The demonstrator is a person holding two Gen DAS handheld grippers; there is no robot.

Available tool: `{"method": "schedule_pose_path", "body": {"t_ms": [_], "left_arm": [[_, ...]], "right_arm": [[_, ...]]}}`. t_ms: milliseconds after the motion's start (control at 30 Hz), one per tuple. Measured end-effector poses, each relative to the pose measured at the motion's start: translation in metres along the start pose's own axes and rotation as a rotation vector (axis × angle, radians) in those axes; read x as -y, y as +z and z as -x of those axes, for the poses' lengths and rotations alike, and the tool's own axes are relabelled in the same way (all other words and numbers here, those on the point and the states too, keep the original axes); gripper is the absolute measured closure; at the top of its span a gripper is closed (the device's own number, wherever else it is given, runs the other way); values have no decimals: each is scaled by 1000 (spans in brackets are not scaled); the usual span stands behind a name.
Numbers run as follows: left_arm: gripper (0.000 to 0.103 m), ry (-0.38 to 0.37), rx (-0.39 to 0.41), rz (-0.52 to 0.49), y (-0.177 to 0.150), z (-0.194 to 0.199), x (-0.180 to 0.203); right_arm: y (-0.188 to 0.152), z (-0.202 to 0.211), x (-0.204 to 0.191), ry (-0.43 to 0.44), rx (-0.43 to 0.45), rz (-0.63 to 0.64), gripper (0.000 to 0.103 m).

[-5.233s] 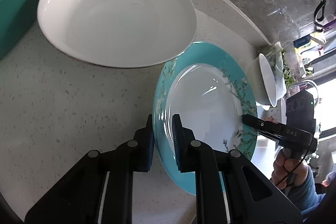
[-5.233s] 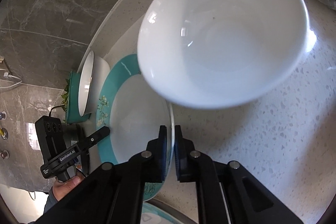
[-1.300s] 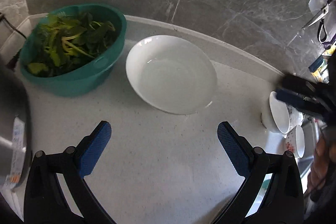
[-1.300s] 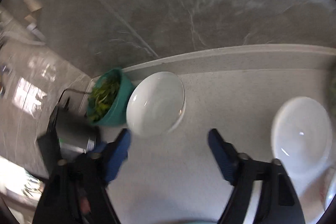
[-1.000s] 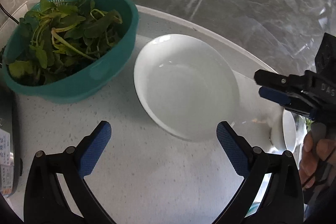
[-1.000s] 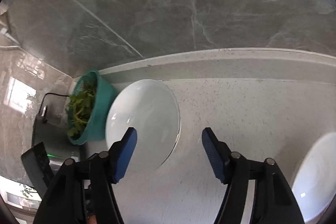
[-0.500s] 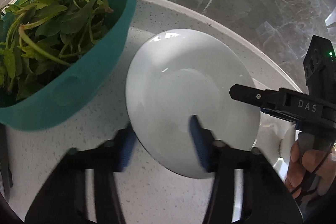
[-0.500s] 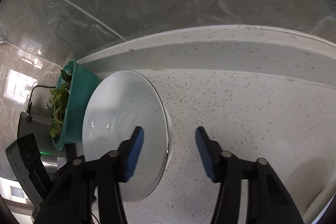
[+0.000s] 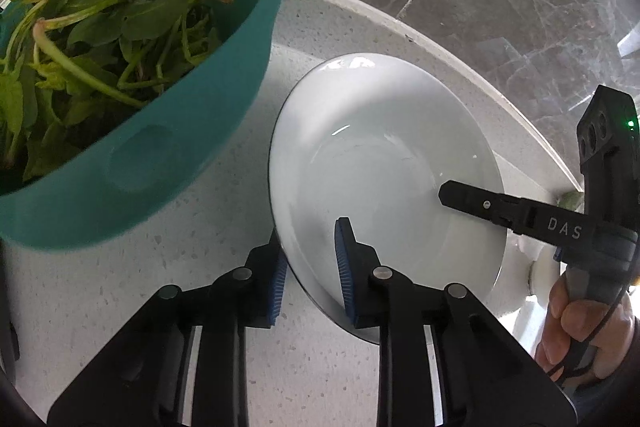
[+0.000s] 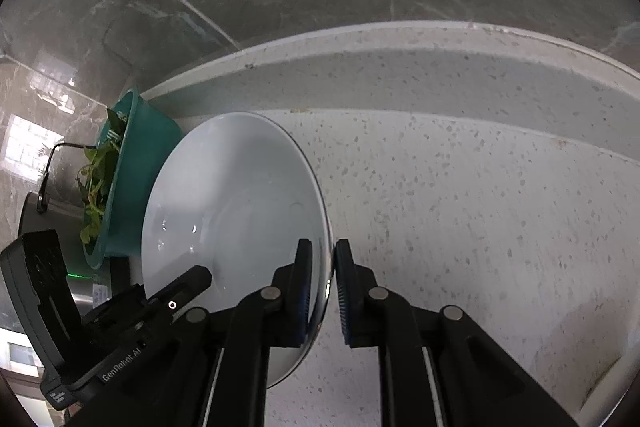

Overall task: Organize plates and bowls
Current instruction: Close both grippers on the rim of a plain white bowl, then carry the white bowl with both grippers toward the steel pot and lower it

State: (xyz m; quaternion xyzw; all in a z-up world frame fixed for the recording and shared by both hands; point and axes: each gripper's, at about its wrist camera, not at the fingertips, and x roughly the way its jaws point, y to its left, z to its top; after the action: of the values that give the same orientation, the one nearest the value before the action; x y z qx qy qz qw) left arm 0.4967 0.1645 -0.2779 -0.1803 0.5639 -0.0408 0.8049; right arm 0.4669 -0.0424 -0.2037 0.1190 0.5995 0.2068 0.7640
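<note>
A wide white bowl sits on the speckled counter beside a teal colander. My left gripper straddles its near rim and its jaws are closing; one blue pad lies against the inner wall, the other under the outer wall. From the far side, my right gripper is shut on the opposite rim of the white bowl, with the thin edge pinched between its pads. The right gripper's finger reaches over the bowl's right side in the left wrist view, held by a hand.
A teal colander full of leafy greens stands close against the bowl's left side. A raised ledge and a marble wall run behind the bowl. Open speckled counter stretches to the right. A metal appliance sits beyond the colander.
Both grippers came down onto the white bowl. Their jaws went from wide open to closed around opposite sides of its rim.
</note>
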Motion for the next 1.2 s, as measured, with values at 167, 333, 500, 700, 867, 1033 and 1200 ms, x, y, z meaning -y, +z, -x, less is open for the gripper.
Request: {"method": "schedule_pose_path", "body": {"t_ms": [167,333,500,700,867,1033,1200], "left_arm": [[82,6,15,-25,-21,22,1],[82,-7,17,-47,-34,45,11],[82,-15,7,-79,-64,68,19],[82,-15,-22,-88,-104,90,15],[82,-5,-32,-94,-133,106,9],[82,-1,-40,-102,-144,112,4],[82,11,-64,-115,-156,106,-3]], "right_arm": [[-14,9,-12,-9,18,14,89],[-38,31,-26,-14,51,31,89],[-63,54,-36,-16,84,36,89],[-95,65,-50,-12,84,49,88],[-116,61,-49,1,65,30,88],[-137,56,-48,6,45,3,88],[-150,49,-45,9,24,-10,88]]}}
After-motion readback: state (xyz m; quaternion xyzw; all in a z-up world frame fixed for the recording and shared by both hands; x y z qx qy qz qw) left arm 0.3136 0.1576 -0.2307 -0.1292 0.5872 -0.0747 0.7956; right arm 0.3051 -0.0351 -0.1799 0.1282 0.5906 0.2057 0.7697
